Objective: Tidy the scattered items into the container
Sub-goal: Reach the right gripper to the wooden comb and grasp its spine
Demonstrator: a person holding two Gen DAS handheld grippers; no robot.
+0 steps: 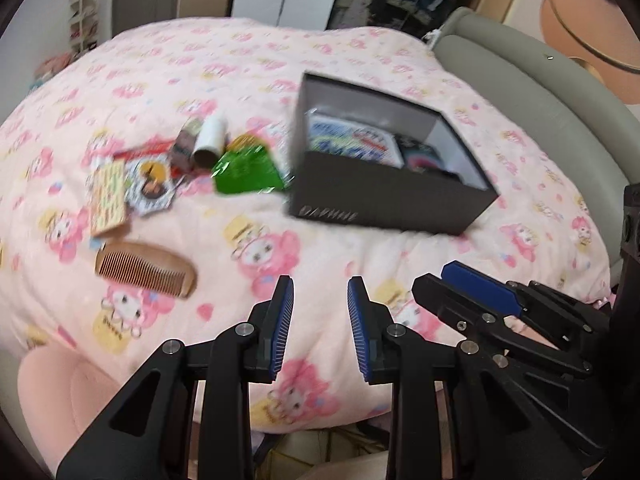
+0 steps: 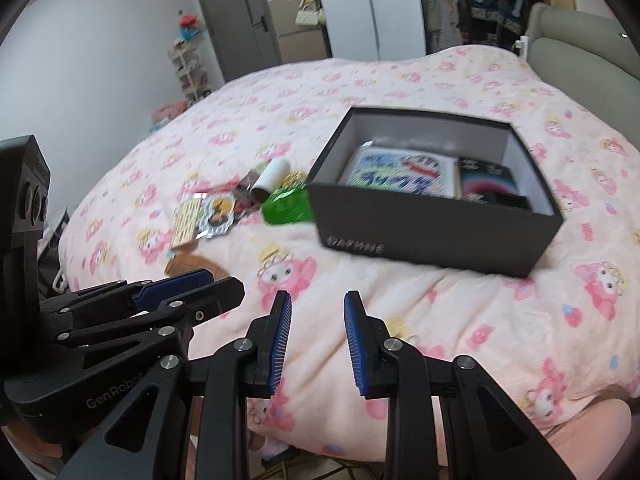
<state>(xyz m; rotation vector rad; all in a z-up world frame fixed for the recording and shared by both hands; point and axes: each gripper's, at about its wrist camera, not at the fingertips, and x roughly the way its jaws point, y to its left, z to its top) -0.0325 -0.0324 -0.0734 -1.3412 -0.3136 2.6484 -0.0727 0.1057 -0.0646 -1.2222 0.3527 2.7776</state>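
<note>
While both tools hang over the near edge of the bed (image 1: 248,60), I see my left hand-held gripper (image 1: 320,292) with its blue pads a narrow gap apart and nothing between them, and my right hand-held gripper (image 2: 318,304) in the same state, partly open and empty. Taking the black box (image 2: 432,232) as my landmark: it sits open on the pink cartoon-print quilt, already holding a blue-and-white printed packet (image 2: 400,174) and a dark packet (image 2: 490,184) side by side. Just left of the box, nearly touching its wall, lies a green foil packet (image 1: 248,176). Further left of the box a white tube (image 1: 210,140) lies on its side beside a small brown wrapped item (image 1: 186,146), then a hexagonal card (image 1: 152,182) and a yellow patterned card (image 1: 108,196). Left of the box and nearer to me, well apart from it, rests a wooden comb (image 1: 146,270).
</note>
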